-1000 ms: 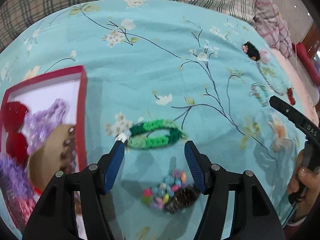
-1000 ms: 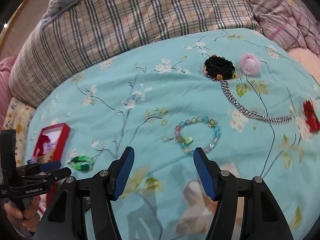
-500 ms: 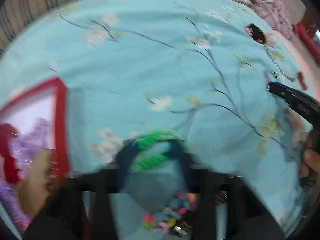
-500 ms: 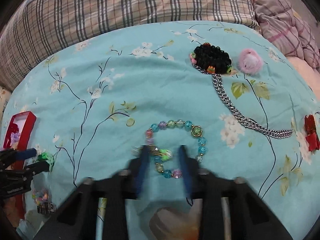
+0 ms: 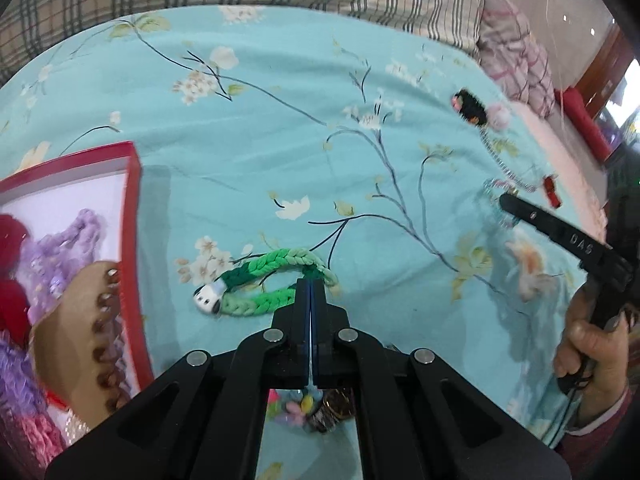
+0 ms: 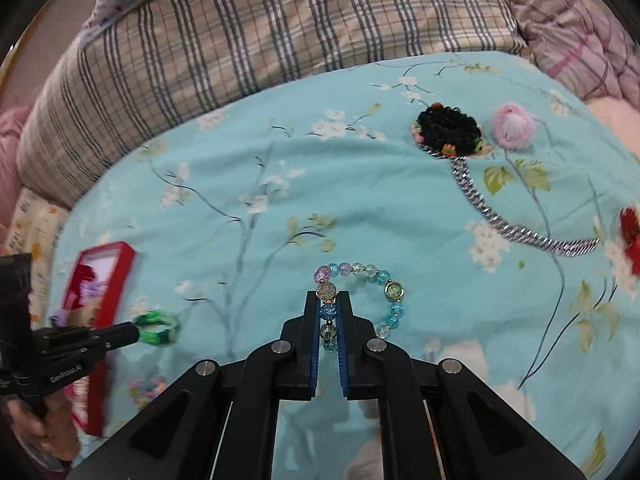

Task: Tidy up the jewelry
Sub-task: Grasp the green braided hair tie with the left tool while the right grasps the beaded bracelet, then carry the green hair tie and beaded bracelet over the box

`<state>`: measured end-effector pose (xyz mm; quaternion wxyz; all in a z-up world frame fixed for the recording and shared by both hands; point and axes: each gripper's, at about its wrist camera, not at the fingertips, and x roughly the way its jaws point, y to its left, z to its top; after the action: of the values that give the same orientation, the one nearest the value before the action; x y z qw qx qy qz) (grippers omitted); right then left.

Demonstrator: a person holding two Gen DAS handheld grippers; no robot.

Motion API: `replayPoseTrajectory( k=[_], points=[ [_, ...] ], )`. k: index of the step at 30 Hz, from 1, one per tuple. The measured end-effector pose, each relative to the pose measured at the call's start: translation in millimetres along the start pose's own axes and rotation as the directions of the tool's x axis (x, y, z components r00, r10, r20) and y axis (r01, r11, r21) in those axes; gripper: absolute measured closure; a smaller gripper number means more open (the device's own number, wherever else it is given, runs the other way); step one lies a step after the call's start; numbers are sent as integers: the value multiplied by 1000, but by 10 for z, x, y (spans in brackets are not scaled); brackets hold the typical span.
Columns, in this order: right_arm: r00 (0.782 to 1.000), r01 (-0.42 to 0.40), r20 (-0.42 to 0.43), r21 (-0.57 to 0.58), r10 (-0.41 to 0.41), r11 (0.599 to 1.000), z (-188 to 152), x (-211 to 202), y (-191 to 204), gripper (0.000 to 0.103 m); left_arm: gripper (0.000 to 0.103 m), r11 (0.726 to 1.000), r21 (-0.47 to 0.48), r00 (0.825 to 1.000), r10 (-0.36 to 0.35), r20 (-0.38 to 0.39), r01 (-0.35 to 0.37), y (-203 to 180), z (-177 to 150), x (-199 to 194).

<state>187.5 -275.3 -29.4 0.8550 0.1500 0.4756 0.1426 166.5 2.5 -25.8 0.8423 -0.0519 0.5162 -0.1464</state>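
A green braided bracelet (image 5: 260, 280) with a white clasp lies on the turquoise floral bedspread. My left gripper (image 5: 311, 285) is shut on its right-hand bend, which the fingertips hide. The right wrist view shows the same grip from the side, the left gripper (image 6: 134, 330) at the green bracelet (image 6: 160, 326). A bracelet of blue, green and pink glass beads (image 6: 394, 294) lies further right. My right gripper (image 6: 329, 308) is shut on its left side, with several beads showing between the blue pads. The red jewelry box (image 5: 134, 240) stands open at the left and holds purple, red and tan pieces.
A black hair tie (image 6: 448, 136), a pink fluffy tie (image 6: 514, 124), a silver chain (image 6: 520, 232) and a red piece (image 6: 632, 236) lie at the far right. Small colourful beads and a watch (image 5: 316, 406) sit under the left gripper. A plaid pillow (image 6: 280, 40) borders the back.
Both grippers were open a second ago and have closed. The left one came forward onto the green bracelet's end, and the right one came forward onto the beaded bracelet.
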Motion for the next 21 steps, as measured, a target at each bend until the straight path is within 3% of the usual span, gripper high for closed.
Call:
replayPoseTrajectory(
  k=[5,10,12,14,18,21],
  points=[
    [1000,-20,19,-10,21,1000,-26,-138,120,96,103,999,-40,999,-17,42,18,58,-3,-157],
    [999,-40,16,-22,40,999,-70,-204,219,96,103,1000,-12,1000,20,12,-20,9,17,-39],
    [999,-50,14,-34,51,998,-107,-219,271,96,85,999,9,998,52,-26,-52,-33,36,94],
    [998,-66,7,-36,66,997,-140,-216,304,96,48,995,28,994,99,-39,-98,-65,47,179],
    [994,-108,-5,-13,108,994,-177,-175,315,96,31,978,83,978,196,-71,-190,-175,94,419],
    [993,-115,-9,-3,115,993,-182,-142,312,96,29,957,141,960,267,-81,-254,-268,115,611]
  ],
)
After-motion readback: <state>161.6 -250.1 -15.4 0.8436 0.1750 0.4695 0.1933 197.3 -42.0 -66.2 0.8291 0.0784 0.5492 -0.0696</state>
